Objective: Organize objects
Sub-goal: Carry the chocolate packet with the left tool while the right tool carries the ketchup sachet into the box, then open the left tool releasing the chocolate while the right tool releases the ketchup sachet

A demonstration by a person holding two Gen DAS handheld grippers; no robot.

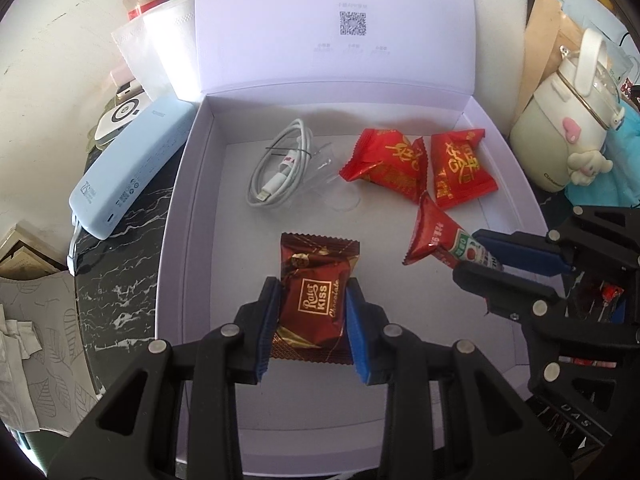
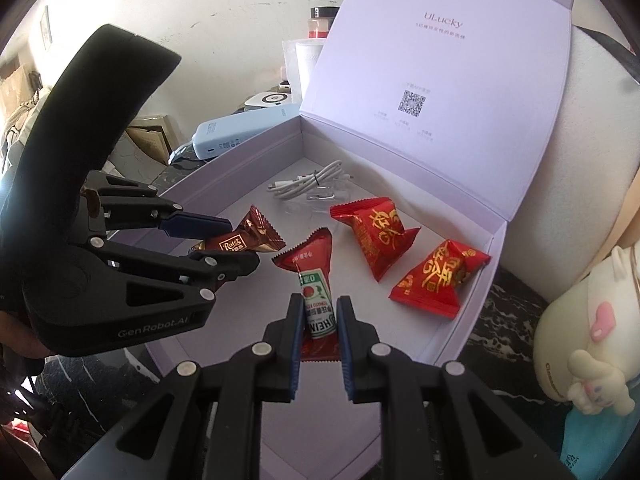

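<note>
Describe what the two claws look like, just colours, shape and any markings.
Both claws are black plastic linkages with triangular cutouts and round silver pivot pins. The left claw and right claw each have two fingers lined with ribbed blue pads. The left claw's body carries white "GenRobot.AI" lettering and a curved black handle, seen from the right wrist.

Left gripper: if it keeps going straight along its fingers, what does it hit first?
The left gripper, shut on the chocolate packet, points across the box floor. The coiled white cable looks like the first thing ahead, though depth is uncertain; it might pass over it.
</note>
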